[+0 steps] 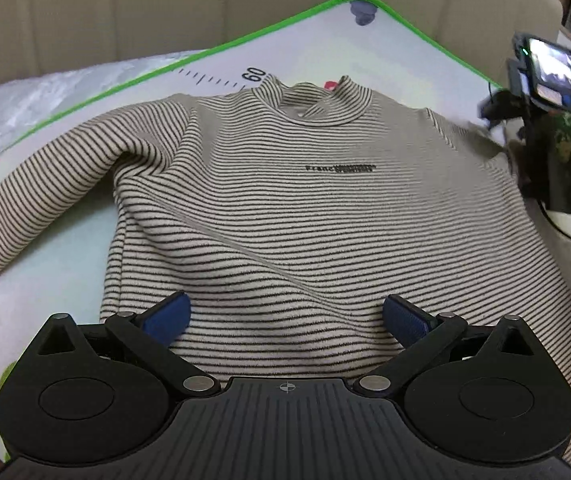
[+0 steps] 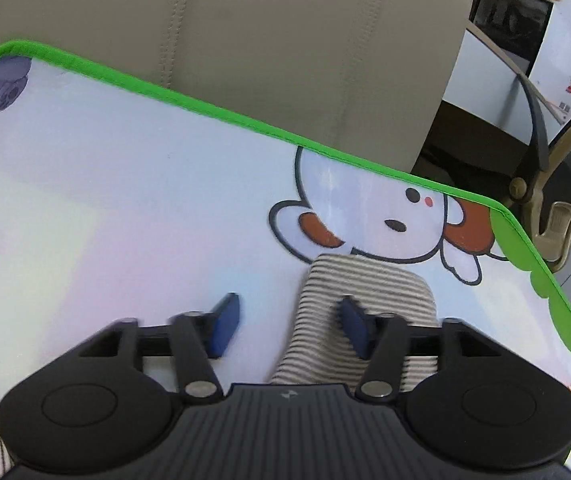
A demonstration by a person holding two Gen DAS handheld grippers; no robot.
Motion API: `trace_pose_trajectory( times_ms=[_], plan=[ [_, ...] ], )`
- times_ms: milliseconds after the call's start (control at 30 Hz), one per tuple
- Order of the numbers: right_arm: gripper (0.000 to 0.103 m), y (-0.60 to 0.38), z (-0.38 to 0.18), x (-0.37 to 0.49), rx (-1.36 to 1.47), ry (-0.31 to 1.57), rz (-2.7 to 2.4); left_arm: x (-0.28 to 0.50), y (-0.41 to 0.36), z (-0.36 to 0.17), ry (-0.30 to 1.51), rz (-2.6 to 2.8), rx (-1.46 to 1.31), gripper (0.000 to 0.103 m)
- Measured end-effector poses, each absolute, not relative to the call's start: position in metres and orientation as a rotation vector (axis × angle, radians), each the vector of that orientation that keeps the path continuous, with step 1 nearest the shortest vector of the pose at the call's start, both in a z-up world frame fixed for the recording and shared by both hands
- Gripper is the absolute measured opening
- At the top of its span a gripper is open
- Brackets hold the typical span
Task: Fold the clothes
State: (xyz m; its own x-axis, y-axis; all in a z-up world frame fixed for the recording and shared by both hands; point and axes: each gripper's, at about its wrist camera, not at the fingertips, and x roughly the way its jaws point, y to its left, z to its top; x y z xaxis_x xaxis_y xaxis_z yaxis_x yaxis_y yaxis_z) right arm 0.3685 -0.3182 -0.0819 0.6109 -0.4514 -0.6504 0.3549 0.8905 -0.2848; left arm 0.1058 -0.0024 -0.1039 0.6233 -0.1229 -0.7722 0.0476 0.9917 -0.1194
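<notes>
Striped in grey and black, the sweater (image 1: pixel 285 208) lay flat and face up on the play mat (image 1: pixel 401 40), with its collar at 12 o'clock from your left gripper (image 1: pixel 285 314). You could read "Franc" in small black letters on the chest (image 1: pixel 319 168); the rest of that line was too blurred to read. On the mat past the collar, a ruler print showed the number "60" (image 1: pixel 254 75).

Your left gripper hung over the bottom part of the sweater with its blue fingers (image 1: pixel 167 316) spread wide and nothing between them. One sleeve (image 1: pixel 45 184) ran out toward 9 o'clock, and bare mat lay beside it.

Your right gripper (image 2: pixel 287 326) was open too. The striped cuff (image 2: pixel 365 292) of the other sleeve lay under its right finger (image 2: pixel 352 326), and its left finger (image 2: pixel 225 328) was over bare mat. You could not tell if the fingers touched the cloth. The cuff ended at 12 o'clock, just touching a cartoon puppy (image 2: pixel 385 216) printed on the mat.

The mat's green edge (image 2: pixel 205 104) ran from 10 o'clock to 3 o'clock in the right wrist view. Lots of bare mat lay open from 9 to 11 o'clock. A tan padded cushion wall (image 2: pixel 245 40) stood just behind the green edge.
</notes>
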Motion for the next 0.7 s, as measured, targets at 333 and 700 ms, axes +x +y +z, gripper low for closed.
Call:
trace_pose_trajectory(
  times_ms=[333,700],
  plan=[
    [0.005,-0.367,0.010,0.289,-0.007,0.665,-0.334,0.103,0.020,-0.091,0.921,-0.106,-0.224,0.103],
    [0.001,-0.350,0.067,0.258,0.100,0.596,-0.202,0.064,0.112,-0.040,0.896,0.045,-0.587,0.103]
  ],
)
